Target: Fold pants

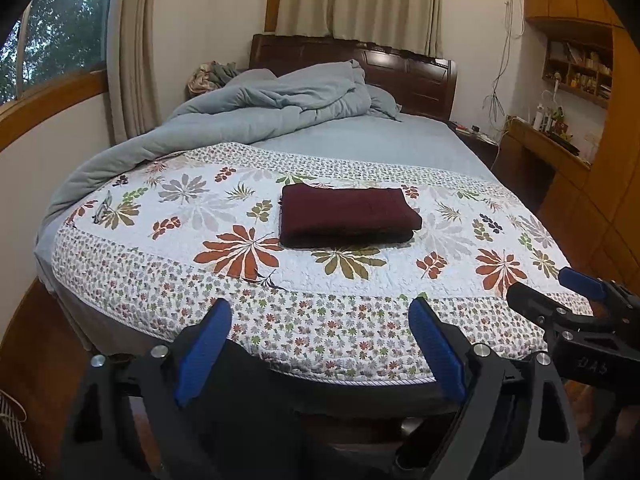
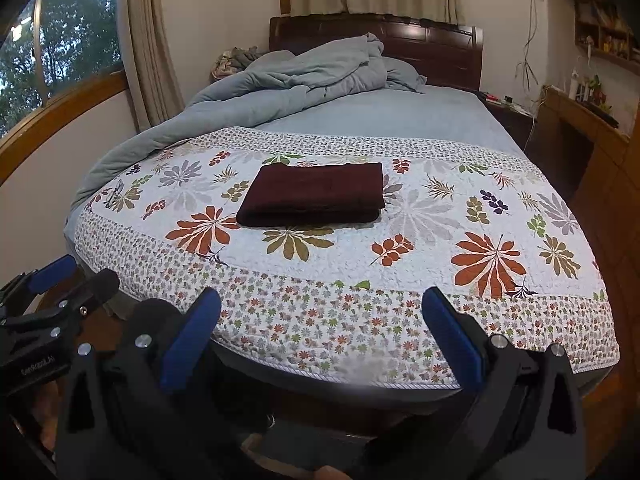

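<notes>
Pants (image 1: 348,216) lie folded on the quilt (image 1: 400,280); I judge folding complete. Left gripper (image 1: 320,344) and right gripper (image 2: 320,332) both gape empty, nothing remaining.

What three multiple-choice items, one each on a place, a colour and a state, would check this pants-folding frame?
1. Where do the pants lie?
A. on the floral quilt
B. on the grey duvet
C. on the floor

2. What colour are the pants?
A. blue
B. dark maroon
C. beige

3. How are the left gripper and the right gripper?
A. both shut on cloth
B. one open, one shut
C. both open, holding nothing

Answers: 1 A, the folded bundle rests mid-quilt; 2 B, the cloth is deep wine red in both views; 3 C, each pair of blue fingers stands wide apart with only quilt showing between them.
</notes>
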`<state>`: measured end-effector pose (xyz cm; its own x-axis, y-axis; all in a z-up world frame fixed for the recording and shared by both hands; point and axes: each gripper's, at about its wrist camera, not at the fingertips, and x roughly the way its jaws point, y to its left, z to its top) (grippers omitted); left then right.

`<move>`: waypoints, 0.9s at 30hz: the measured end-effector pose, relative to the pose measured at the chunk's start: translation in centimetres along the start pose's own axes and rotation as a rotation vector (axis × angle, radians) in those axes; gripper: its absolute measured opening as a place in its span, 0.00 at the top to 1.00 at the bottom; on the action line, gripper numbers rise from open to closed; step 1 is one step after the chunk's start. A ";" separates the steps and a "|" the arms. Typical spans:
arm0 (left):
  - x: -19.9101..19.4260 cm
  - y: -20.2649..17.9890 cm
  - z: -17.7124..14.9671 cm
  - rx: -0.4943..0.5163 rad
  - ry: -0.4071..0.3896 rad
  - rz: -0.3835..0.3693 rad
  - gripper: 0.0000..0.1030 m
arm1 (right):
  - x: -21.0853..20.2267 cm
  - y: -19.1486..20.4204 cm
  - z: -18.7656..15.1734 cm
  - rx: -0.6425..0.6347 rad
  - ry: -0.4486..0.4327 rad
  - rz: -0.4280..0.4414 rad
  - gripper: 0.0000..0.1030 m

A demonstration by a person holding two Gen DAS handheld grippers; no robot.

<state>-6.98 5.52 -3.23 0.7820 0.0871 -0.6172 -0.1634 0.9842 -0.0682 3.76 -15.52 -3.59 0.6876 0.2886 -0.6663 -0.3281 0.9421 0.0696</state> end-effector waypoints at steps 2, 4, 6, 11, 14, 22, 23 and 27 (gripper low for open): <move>0.0 0.0 0.0 0.002 -0.001 0.001 0.12 | 0.0 0.0 0.0 -0.001 -0.001 -0.001 0.03; -0.1 0.0 0.1 0.002 0.002 -0.003 0.12 | -0.1 -0.1 0.0 -0.001 -0.002 -0.002 0.03; -0.2 0.0 0.1 0.002 0.002 -0.002 0.12 | -0.1 0.0 0.0 -0.002 -0.002 -0.004 0.03; -0.3 -0.1 0.2 0.003 0.005 0.003 0.12 | -0.5 -0.1 -0.1 0.004 -0.009 -0.005 0.03; -0.4 -0.1 0.2 0.006 0.002 0.008 0.12 | -0.5 -0.2 -0.1 0.003 -0.009 -0.003 0.03; -0.4 -0.2 0.4 0.004 0.013 0.018 0.12 | -0.6 -0.1 -0.1 -0.001 -0.011 0.004 0.03; -0.4 -0.2 0.4 0.003 0.014 0.016 0.12 | -0.6 -0.1 -0.1 -0.001 -0.012 0.003 0.03; -0.4 -0.1 0.5 0.003 0.015 0.016 0.12 | -0.6 -0.1 0.0 -0.004 -0.013 0.002 0.03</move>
<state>-7.01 5.46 -2.59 0.7704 0.1002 -0.6296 -0.1738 0.9832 -0.0562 3.35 -15.82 -3.20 0.6955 0.2926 -0.6562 -0.3320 0.9409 0.0677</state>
